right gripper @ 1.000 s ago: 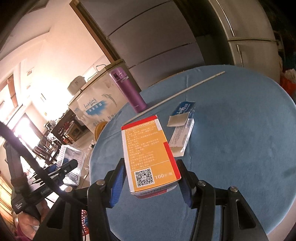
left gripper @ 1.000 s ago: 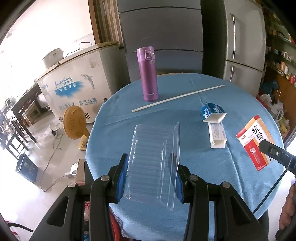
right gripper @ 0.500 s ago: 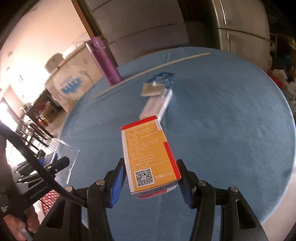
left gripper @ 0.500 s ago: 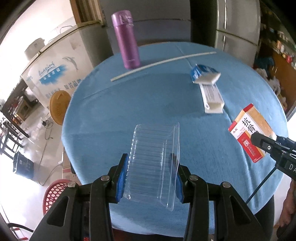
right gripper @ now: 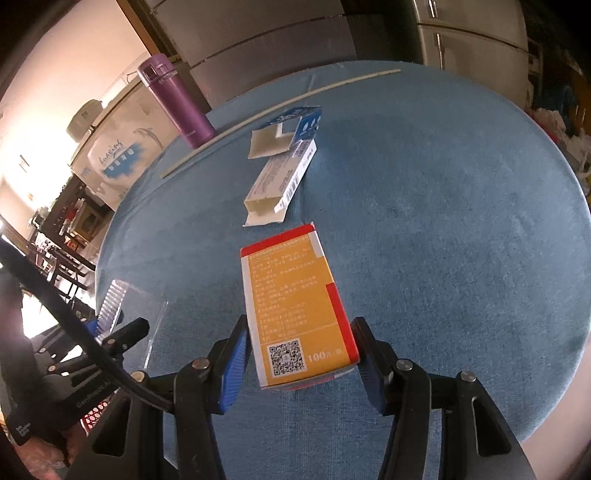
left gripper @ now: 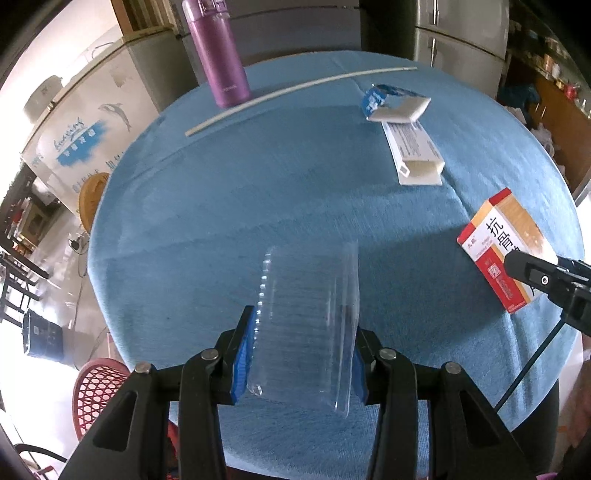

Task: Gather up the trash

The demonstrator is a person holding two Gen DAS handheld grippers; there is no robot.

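My left gripper (left gripper: 301, 354) is shut on a clear plastic clamshell tray (left gripper: 306, 325) and holds it above the near edge of the round blue table (left gripper: 258, 192). My right gripper (right gripper: 299, 360) is shut on an orange and red medicine box (right gripper: 295, 314), held over the table; the box also shows in the left wrist view (left gripper: 506, 254). A white and blue opened carton (left gripper: 410, 144) lies on the table further back; in the right wrist view it (right gripper: 280, 177) lies just beyond the orange box. The left gripper and tray show at the left of the right wrist view (right gripper: 118, 325).
A purple flask (left gripper: 221, 59) stands at the table's far edge beside a long white stick (left gripper: 295, 92). A red mesh basket (left gripper: 98, 391) stands on the floor at the left below the table. A white chest freezer (left gripper: 85, 122) and grey fridges (left gripper: 458, 33) stand behind.
Both grippers have risen and tilted downward, so the table now fills the views from above. The tray and the orange box stay gripped. The red basket has come into the left wrist view.
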